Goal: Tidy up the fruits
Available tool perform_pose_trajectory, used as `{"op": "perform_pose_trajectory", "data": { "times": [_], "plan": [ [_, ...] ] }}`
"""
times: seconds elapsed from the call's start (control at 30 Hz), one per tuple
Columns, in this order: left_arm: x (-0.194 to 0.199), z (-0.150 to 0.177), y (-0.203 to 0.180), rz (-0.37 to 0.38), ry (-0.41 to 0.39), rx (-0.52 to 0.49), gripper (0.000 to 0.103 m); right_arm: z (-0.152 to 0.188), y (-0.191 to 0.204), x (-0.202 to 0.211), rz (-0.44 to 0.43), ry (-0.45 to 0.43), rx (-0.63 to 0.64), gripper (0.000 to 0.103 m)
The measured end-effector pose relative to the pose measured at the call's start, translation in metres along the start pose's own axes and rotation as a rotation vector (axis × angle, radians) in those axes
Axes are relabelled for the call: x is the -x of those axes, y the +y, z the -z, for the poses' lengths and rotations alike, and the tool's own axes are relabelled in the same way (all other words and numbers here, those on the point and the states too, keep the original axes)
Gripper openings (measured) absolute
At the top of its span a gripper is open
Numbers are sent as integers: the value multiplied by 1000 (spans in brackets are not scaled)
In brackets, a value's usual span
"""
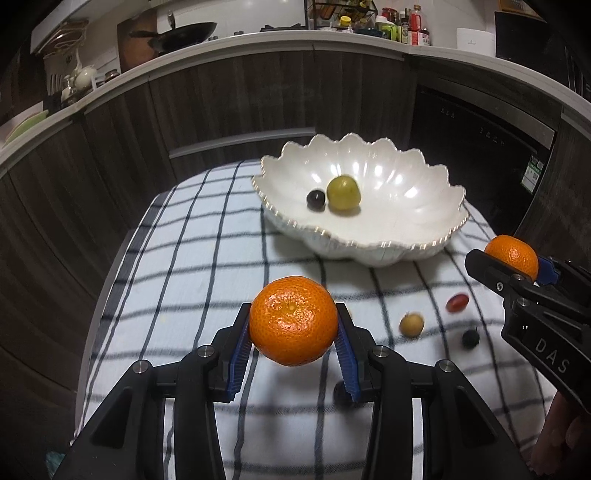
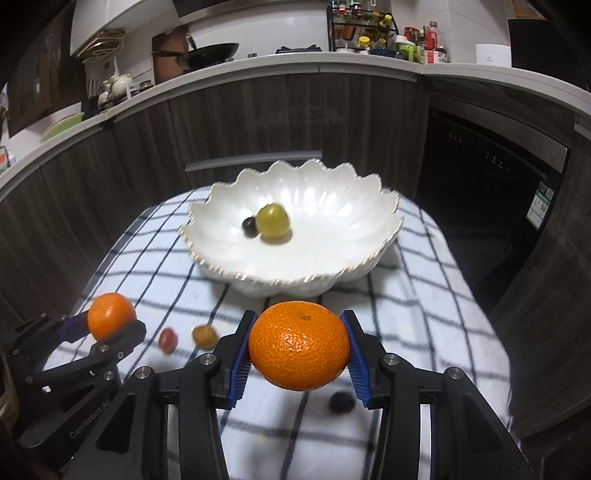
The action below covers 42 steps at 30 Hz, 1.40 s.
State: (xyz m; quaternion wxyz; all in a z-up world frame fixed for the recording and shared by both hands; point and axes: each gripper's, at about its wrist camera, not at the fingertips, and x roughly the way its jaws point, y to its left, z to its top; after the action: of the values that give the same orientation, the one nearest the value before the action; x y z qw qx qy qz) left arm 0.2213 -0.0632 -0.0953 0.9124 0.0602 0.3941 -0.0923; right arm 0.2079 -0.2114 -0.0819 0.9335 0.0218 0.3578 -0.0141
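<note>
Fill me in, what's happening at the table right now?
Fruit is being gathered into the white scalloped bowl. The left gripper is clamped on one mandarin, and the right gripper on another mandarin, both held above the checked cloth short of the bowl. A green fruit and a dark grape are in the bowl; a few small fruits remain on the cloth.

Home kitchen — white countertop [image 2: 332, 59] over dark wood-grain cabinets [image 2: 258, 122]; black wok [image 2: 212, 51], spice rack [image 2: 364, 27] with bottles, sauce jars [image 2: 424, 44], white teapot [image 2: 120, 83]. Built-in dark appliance [image 2: 491, 184] at right; checked cloth [image 2: 332, 424] covering the table — domestic setting.
</note>
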Motion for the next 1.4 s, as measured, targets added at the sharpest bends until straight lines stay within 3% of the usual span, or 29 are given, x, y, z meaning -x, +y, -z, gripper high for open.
{"op": "perform_pose_trajectory", "data": {
  "times": [0.63, 1.4],
  "plan": [
    [-31, -68, -19, 21, -7, -3, 42, -68, -33, -20, 23, -66, -8, 47],
    [-80, -94, -22, 25, 67, 14, 42, -108, -43, -63, 31, -61, 25, 47]
  ]
}}
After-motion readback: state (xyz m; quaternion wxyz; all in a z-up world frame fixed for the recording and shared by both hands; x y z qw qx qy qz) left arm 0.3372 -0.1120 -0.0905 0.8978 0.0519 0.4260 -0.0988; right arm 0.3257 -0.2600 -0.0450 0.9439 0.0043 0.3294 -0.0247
